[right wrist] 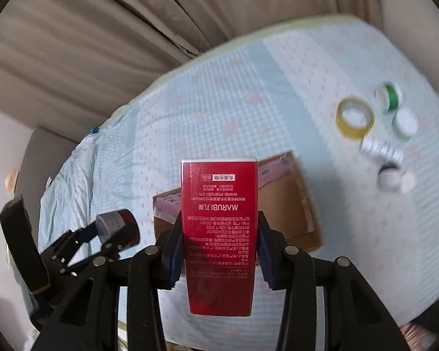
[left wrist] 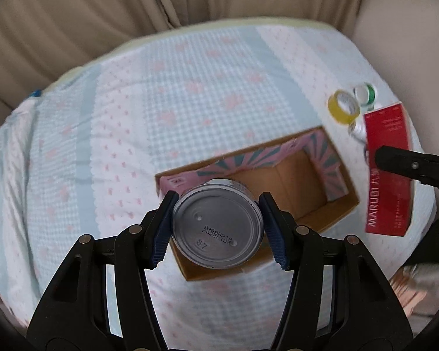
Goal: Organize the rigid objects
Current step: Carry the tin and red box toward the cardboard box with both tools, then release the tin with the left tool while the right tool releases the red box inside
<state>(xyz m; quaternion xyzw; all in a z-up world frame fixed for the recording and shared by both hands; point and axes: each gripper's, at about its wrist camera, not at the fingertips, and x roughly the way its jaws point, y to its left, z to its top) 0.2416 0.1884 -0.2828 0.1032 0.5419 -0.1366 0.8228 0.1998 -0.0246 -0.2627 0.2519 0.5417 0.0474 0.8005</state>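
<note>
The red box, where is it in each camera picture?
Left wrist view: the red box is at the right edge, with the right tool on it.
Right wrist view: it fills the center, clamped upright.
Shared landmark: the cardboard box, beside the red one at left, behind it at right.

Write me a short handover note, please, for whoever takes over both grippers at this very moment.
Left gripper: shut on the can, held above the near end of the cardboard box.
Right gripper: shut on the red carton, held in the air, the box behind it.
The box sits open on the bedsheet; what shows of its inside is bare.
Done: both items picked up.
Left: put both in the box, then the yellow tape, green tape and small containers lying beyond it.
</note>
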